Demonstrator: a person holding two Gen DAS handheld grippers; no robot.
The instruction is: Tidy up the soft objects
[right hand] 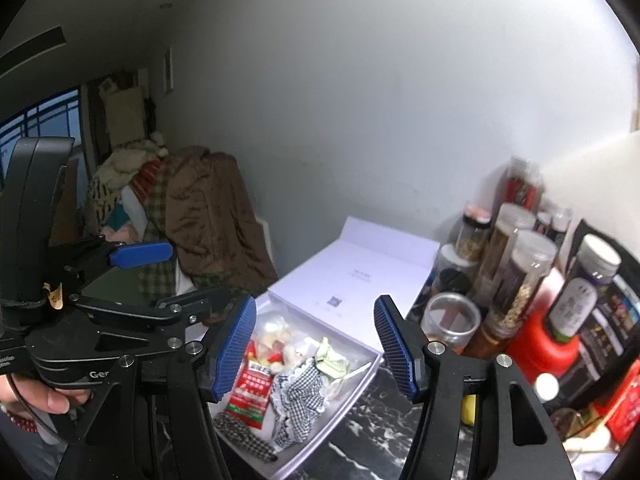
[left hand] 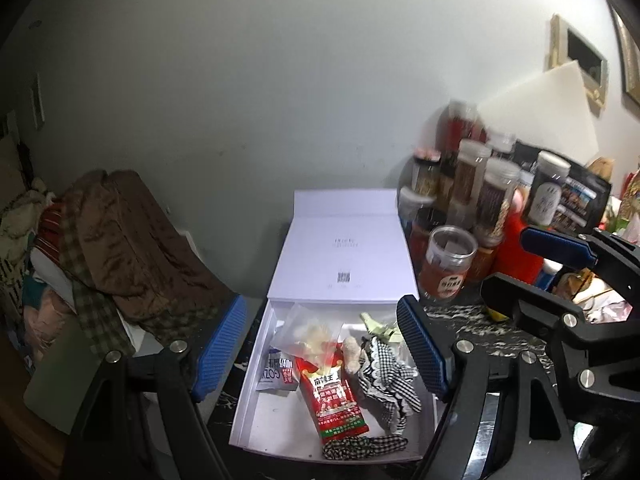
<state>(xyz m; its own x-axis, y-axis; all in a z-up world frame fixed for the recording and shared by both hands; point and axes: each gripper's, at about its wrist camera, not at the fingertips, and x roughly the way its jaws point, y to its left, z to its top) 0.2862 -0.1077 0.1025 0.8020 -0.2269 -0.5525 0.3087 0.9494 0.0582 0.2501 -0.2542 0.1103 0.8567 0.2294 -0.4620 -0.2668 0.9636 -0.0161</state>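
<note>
An open white box (left hand: 256, 412) with its lid laid back sits on the dark marble counter. Inside lie a black-and-white checked frilly cloth (left hand: 386, 380), a checked scrunchie (left hand: 362, 446), a red snack packet (left hand: 334, 400), a clear bag (left hand: 312, 332), a small blue-white sachet (left hand: 278, 372) and a pale green clip (left hand: 378, 326). My left gripper (left hand: 322, 354) is open and empty above the box. My right gripper (right hand: 316, 346) is open and empty above the box (right hand: 360, 380); the cloth (right hand: 298, 396) and packet (right hand: 250, 394) show between its fingers. It also shows at the right of the left wrist view (left hand: 532, 276).
Several jars and bottles (left hand: 472, 196) crowd the counter right of the box, with a red container (right hand: 540, 356). A pile of brown and plaid clothes (left hand: 120, 252) lies left of the box. A grey wall stands behind.
</note>
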